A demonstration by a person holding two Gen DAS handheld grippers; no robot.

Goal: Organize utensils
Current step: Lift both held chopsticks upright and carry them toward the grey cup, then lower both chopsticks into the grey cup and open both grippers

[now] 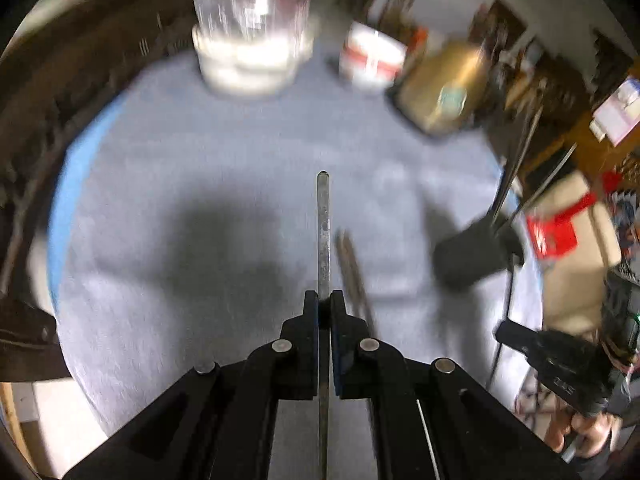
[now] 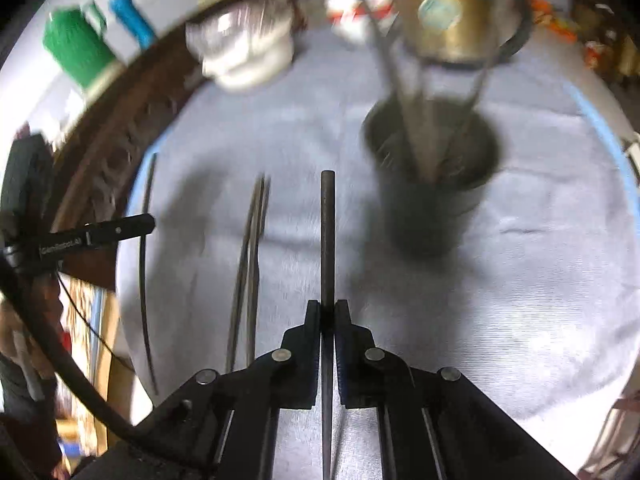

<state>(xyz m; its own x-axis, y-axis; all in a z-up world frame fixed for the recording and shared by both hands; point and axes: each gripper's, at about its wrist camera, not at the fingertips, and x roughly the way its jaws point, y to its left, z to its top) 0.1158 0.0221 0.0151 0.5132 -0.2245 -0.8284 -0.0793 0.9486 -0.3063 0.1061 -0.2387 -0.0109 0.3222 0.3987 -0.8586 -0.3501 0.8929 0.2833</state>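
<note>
Gripping one thin metal utensil in each hand, you have both tools pinched near one end so the long shaft sticks straight out ahead of the jaws, which is the hold that lets you steer a tip into a narrow opening. Your left gripper (image 1: 324,300) is clamped tight on a slim grey metal rod (image 1: 323,220) above the pale grey cloth (image 1: 200,140), and your right gripper (image 2: 328,308) is clamped just as tight on a darker rod (image 2: 328,232). The black holder cup (image 2: 432,184) stands upright ahead and to the right of your right hand, already carrying a few long utensils leaning against its rim, so it looks like the collecting point. A pair of thin utensils (image 2: 250,264) lies flat on the cloth beside the right gripper (blur hides what kind). I judge both rods are headed for that cup.
</note>
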